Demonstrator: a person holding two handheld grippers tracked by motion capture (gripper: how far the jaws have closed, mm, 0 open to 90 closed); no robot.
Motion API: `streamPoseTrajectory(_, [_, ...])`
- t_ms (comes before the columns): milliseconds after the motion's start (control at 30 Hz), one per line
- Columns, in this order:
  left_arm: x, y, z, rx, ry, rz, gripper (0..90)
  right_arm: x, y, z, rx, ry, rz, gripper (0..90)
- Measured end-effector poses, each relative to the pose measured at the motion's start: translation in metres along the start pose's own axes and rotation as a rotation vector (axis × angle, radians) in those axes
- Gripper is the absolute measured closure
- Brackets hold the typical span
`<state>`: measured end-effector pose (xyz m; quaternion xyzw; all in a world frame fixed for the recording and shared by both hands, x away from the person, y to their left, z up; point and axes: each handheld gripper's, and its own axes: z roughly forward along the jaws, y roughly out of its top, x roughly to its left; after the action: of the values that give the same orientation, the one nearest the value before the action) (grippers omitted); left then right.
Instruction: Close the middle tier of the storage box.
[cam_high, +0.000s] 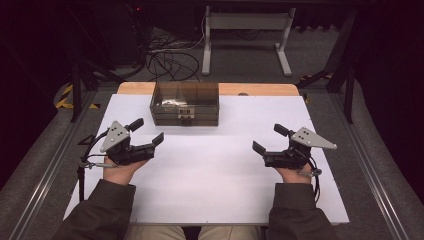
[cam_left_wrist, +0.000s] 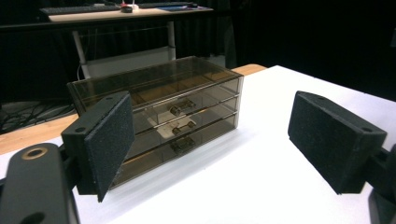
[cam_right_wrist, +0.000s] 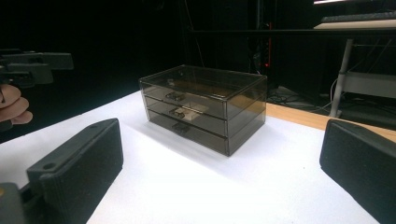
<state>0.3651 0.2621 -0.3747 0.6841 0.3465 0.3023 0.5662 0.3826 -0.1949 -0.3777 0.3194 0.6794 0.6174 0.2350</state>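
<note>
At table's far edge, the drawer box (cam_high: 185, 104) is sitting closed while both grippers, left (cam_high: 148, 132) and right (cam_high: 267, 138), are hovering well short, jaws apart, empty; next likely means reaching a handle (cam_left_wrist: 182, 108).

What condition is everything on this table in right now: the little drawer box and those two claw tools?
drawer box: upright on the table, all three drawers shut.
left gripper: jaws open, nothing between them, apart from the box.
right gripper: jaws open, empty, apart from the box.
</note>
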Motion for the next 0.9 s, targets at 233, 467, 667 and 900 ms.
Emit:
streamPoseTrajectory(233, [-0.002,0.001,-0.011,-0.016,-0.011,-0.008,14.4,-0.001,0.0,0.0,0.001,-0.002,0.003,0.1])
streamPoseTrajectory(467, [-0.002,0.002,-0.025,-0.033,-0.012,-0.01,14.1,-0.001,0.0,0.0,-0.001,-0.004,0.002,0.1])
streamPoseTrajectory(667, [-0.001,0.0,-0.033,-0.039,-0.014,-0.015,13.8,0.0,0.0,-0.001,-0.001,0.001,0.002,0.2])
streamPoseTrajectory(900, [-0.001,0.0,-0.04,-0.05,-0.02,-0.013,13.6,0.0,0.001,-0.002,-0.003,0.001,-0.001,0.1])
